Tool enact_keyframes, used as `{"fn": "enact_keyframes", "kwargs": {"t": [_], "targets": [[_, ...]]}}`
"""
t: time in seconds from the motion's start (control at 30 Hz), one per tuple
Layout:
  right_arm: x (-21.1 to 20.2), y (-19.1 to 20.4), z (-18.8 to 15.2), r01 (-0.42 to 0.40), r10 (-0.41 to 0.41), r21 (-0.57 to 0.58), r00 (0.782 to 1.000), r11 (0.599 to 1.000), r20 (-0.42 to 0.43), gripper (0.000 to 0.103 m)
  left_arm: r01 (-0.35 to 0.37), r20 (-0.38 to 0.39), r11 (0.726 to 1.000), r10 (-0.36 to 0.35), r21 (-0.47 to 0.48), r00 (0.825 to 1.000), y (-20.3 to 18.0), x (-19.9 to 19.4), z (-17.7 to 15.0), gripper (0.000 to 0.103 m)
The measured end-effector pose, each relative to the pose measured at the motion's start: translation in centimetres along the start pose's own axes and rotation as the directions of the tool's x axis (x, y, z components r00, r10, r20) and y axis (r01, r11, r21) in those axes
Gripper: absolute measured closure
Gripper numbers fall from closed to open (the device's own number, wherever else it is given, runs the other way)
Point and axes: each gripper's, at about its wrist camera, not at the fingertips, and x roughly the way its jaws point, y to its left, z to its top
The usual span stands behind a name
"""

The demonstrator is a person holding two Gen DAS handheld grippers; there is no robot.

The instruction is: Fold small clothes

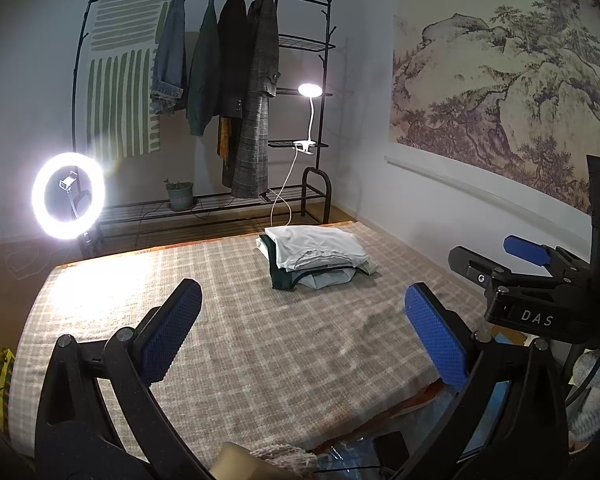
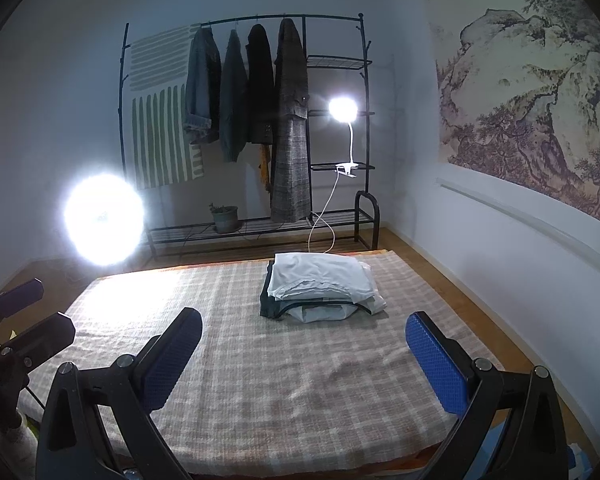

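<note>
1. My left gripper (image 1: 304, 334) hangs above the near part of the checked cloth (image 1: 236, 344) that covers the tabletop; its fingers (image 1: 172, 330) are spread wide with nothing between them.
2. My right gripper (image 2: 304, 360) hovers the same way beside it, its fingers (image 2: 436, 364) also wide apart and empty.
3. The stack of folded clothes (image 1: 316, 258) lies near the far edge of the tabletop, toward its far right corner, well apart from both pairs of fingers and ahead of the gaps between them.
4. A pale, whitish garment (image 2: 320, 276) tops the stack, with a dark piece (image 2: 272, 306) showing underneath at its left.
5. The cloth directly under my fingers is bare, slightly rumpled.
</note>
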Motion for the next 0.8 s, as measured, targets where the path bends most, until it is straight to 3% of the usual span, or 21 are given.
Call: {"fn": "enact_keyframes", "kwargs": {"t": [0.8], "targets": [[1.6,0.4,-1.0,-0.017,0.017,0.002,0.999,1.0,-0.041,0.0,0.001,-0.015,1.0,-0.001,0.016,1.0,0.5,0.8,-0.8,0.0]]}}
